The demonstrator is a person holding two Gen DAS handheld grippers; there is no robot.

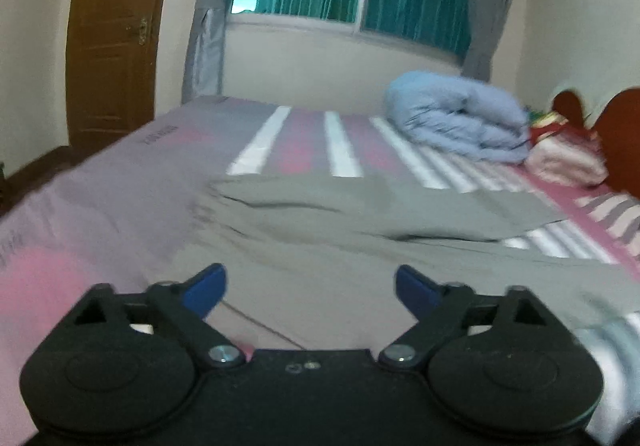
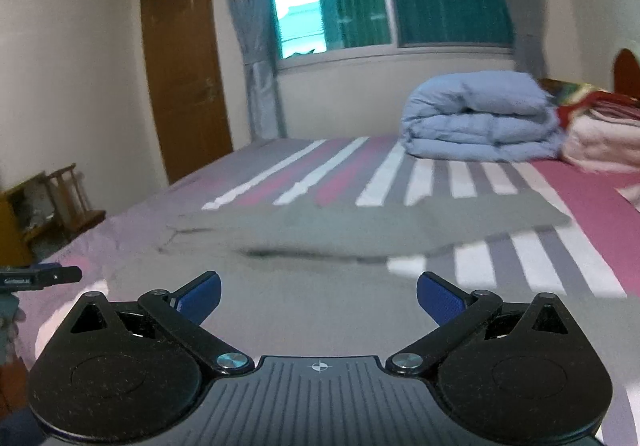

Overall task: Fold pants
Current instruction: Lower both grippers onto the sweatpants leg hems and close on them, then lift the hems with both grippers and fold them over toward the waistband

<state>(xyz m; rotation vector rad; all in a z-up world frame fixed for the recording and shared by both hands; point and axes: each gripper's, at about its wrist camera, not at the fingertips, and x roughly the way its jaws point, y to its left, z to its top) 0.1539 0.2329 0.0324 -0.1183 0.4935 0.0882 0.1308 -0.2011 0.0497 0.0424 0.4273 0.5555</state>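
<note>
Grey-green pants lie spread across a striped pink, grey and white bed sheet, with one layer lying over another and some folds along the left side. My left gripper hovers open just above the near part of the pants, its blue pads wide apart with nothing between them. In the right wrist view the same pants stretch across the bed ahead. My right gripper is open over the near cloth and holds nothing. Both views are motion-blurred.
A folded light-blue duvet and pink folded blankets sit at the far right by a reddish headboard. A brown door and a curtained window are behind. A wooden rack stands on the floor at left.
</note>
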